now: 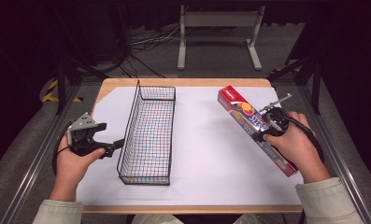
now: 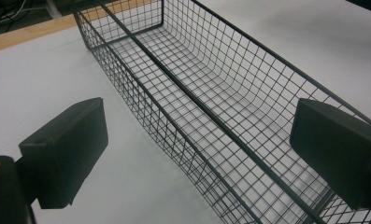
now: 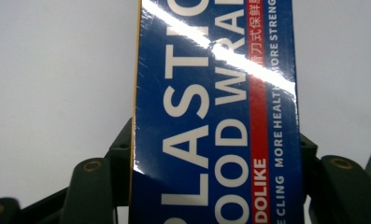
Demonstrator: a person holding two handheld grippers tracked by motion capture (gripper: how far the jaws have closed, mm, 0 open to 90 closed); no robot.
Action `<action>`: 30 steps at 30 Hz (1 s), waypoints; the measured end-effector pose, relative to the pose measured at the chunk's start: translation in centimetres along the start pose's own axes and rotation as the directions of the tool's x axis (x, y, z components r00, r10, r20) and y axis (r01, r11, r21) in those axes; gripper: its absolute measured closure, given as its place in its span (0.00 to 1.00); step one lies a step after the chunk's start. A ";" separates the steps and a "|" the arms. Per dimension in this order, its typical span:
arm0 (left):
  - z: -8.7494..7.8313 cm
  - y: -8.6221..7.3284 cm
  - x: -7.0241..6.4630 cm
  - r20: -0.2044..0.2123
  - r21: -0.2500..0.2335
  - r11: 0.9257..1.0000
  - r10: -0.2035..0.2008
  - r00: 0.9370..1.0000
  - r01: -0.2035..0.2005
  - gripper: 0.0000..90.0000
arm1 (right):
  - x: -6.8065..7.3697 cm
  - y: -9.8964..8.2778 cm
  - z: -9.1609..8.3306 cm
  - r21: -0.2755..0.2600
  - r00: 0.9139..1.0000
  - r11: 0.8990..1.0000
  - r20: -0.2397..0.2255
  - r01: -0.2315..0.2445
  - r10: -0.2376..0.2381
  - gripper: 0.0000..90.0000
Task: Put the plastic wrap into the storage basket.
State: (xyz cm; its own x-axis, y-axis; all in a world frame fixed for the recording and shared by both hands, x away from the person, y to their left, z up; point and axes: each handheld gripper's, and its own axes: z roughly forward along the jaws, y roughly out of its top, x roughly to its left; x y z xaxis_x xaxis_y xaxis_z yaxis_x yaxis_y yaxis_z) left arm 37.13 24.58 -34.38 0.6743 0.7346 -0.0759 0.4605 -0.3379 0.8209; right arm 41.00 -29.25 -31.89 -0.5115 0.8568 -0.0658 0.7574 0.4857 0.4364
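Left side: the left gripper [image 1: 109,145] rests low over the white table cover [image 1: 206,154], held in the person's left hand [image 1: 73,161]. Its jaws stand wide apart and hold nothing. In the left gripper view, one jaw sits outside the near long wall of the wire basket [image 2: 206,107] and the other sits over the basket's interior, so the open jaws straddle that wall without visibly closing on it.

Centre: the wire basket [image 1: 148,135] stands upright on the cover, long axis running away from the person. Its interior is vacant.

Right side: the plastic wrap box [image 1: 248,123] lies flat on the cover, well apart from the basket, set diagonally with its red end toward the far edge of the table. The right gripper [image 1: 267,133], held in the person's right hand [image 1: 297,149], is positioned at the middle of the box. In the right gripper view, the jaws flank the two long sides of the plastic wrap box [image 3: 216,121] and appear to press against them; the gripper is judged to be clenched on the box.

Step in hand: securing the box before lifting; it has not yet left the table.

Next move, as judged: lift the box clear of the cover, carry it leftward over the basket rim, turn it parallel to the basket's long axis, and lower it inside. The left gripper is placed to steady the basket wall if required.
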 end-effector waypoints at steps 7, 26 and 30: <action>0.1 1.1 -0.9 0.059 -0.004 0.999 0.052 0.997 -0.052 0.11 | 2.0 2.0 -1.2 -0.012 0.989 0.991 -0.055 0.134 -0.134 0.45; 0.6 4.9 -4.6 0.161 -0.033 0.962 0.274 0.948 -0.273 0.11 | 8.5 6.5 -2.5 -0.055 0.867 0.893 -0.221 0.446 -0.446 0.45; 0.7 6.3 -5.7 0.178 -0.029 0.947 0.320 0.931 -0.320 0.09 | 9.8 7.1 -2.7 -0.078 0.825 0.861 -0.257 0.502 -0.504 0.45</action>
State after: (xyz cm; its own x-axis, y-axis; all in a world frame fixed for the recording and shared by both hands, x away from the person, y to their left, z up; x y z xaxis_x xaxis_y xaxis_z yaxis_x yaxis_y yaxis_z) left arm 36.58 17.83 -29.23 0.8775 0.4709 0.0915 0.2032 -0.5377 0.8183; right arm 40.22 -17.89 -27.03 -0.9077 0.4174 -0.0433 0.3643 0.8350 0.4125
